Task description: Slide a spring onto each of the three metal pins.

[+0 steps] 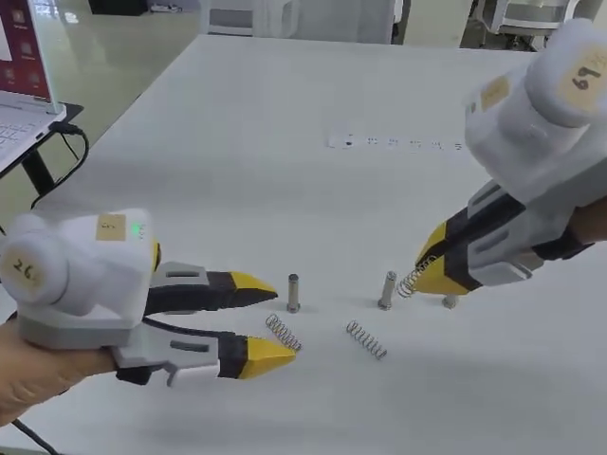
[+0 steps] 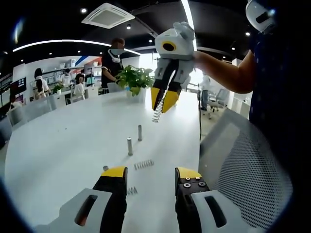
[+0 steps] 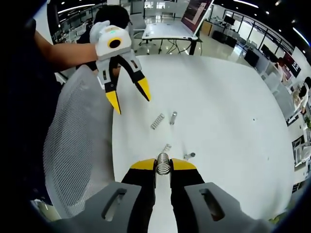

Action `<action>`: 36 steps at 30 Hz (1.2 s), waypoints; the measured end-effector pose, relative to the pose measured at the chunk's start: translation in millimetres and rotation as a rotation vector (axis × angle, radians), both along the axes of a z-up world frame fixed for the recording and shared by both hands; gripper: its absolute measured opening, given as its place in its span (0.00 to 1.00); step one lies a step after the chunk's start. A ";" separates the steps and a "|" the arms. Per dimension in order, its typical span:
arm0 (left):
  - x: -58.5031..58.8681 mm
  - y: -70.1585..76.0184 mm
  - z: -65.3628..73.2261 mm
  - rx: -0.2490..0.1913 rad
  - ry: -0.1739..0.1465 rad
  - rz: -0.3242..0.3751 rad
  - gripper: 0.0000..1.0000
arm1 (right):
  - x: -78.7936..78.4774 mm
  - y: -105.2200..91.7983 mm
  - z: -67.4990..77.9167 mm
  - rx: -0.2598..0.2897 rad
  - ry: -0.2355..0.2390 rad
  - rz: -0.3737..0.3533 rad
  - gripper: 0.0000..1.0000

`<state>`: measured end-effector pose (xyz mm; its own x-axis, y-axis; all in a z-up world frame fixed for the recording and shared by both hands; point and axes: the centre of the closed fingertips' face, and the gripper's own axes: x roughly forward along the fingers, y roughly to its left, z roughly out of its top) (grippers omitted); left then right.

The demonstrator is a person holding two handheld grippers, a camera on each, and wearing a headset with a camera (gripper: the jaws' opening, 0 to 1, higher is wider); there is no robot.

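The right gripper's [image 3: 164, 167] jaws pinch one end of a thin, silvery coil spring [image 3: 163, 160], and in the head view its free end hangs just at 3 o'clock of the short, upright middle pin [image 1: 388, 290]. The left gripper's [image 1: 261, 318] jaws stand wide apart, with a second spring [image 1: 283, 333] lying just beside the lower tip, at 6 o'clock of the left pin [image 1: 293, 293]. A third spring [image 1: 366, 339] lies at 7 o'clock of the middle pin on the white table [image 1: 285, 142].

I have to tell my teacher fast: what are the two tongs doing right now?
Left tongs: open, holding nothing.
Right tongs: shut on a spring.
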<state>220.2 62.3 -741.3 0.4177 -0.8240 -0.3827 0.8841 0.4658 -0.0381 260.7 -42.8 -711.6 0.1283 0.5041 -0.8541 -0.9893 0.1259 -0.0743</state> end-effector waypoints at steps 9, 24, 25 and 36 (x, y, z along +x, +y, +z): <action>0.6 13.1 -3.9 0.002 0.000 0.057 0.41 | 22.2 -21.3 1.4 -0.035 -0.014 -0.052 0.08; -1.5 31.5 -22.1 0.043 0.028 0.131 0.55 | 58.7 -61.8 -24.8 -0.154 -0.014 -0.134 0.08; -1.5 31.9 -22.3 0.043 0.028 0.134 0.56 | 59.9 -63.2 -26.4 -0.158 -0.009 -0.136 0.08; -2.3 30.9 -23.0 0.046 0.022 0.142 0.63 | 73.6 -69.6 -44.1 -0.203 0.027 -0.158 0.08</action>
<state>217.9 93.2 -764.3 0.5197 -0.7385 -0.4295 0.8084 0.5877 -0.0324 334.3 -112.5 -755.7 0.1680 0.2971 -0.9400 -0.9604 0.2644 -0.0880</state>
